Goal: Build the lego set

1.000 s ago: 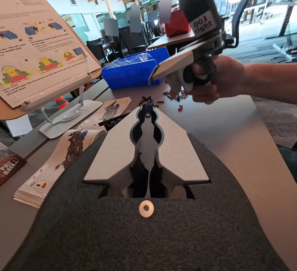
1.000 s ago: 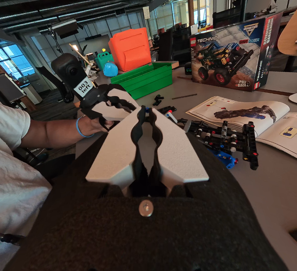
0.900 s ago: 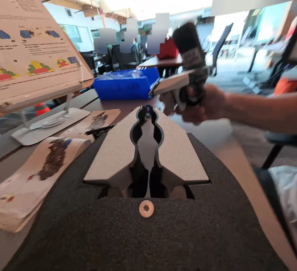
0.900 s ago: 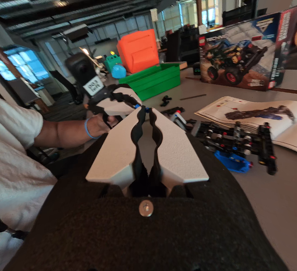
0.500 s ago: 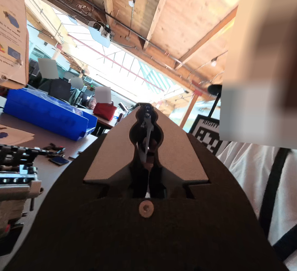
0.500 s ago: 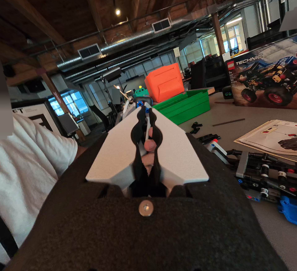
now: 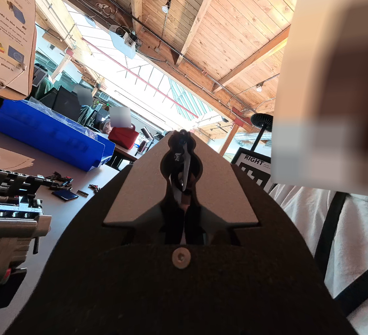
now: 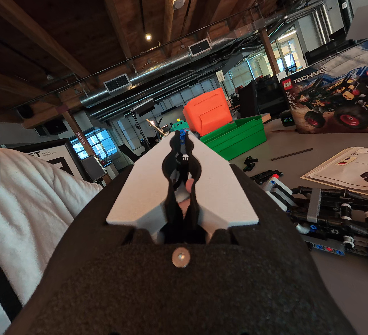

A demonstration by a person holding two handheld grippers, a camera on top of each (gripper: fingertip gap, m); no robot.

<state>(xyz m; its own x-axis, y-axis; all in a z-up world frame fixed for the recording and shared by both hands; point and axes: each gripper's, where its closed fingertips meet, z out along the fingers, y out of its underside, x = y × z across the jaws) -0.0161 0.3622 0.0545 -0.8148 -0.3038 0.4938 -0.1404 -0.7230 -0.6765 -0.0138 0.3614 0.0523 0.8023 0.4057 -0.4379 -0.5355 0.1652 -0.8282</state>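
right wrist view showed our right gripper (image 8: 182, 133) tilted up off the table, its two pale fingers (image 8: 217, 182) pressed nearly together and pinching a small blue lego pin (image 8: 182, 134) at the very tips; through the narrow gap we saw part of the other gripper and a bit of a hand, tip to tip with ours. in the left wrist view our left gripper (image 7: 182, 132) also pointed upward toward the wooden ceiling, fingers drawn close, with a small dark piece (image 7: 181, 133) at the tips that we could not make out clearly, so we could not tell whether it was gripped. the half-built black and grey lego chassis (image 8: 326, 212) lay on the grey table (image 8: 328, 285) to the right of our right gripper, near the open instruction booklet (image 8: 338, 170). farther back stood the set's box (image 8: 326, 102), a green bin (image 8: 235, 138) and an orange container (image 8: 207, 110). in the left wrist view a blue bin (image 7: 49, 136) sat on the table with loose small parts (image 7: 63, 184) scattered in front of it, and a white sleeve (image 8: 33, 196) filled the left edge of the right wrist view
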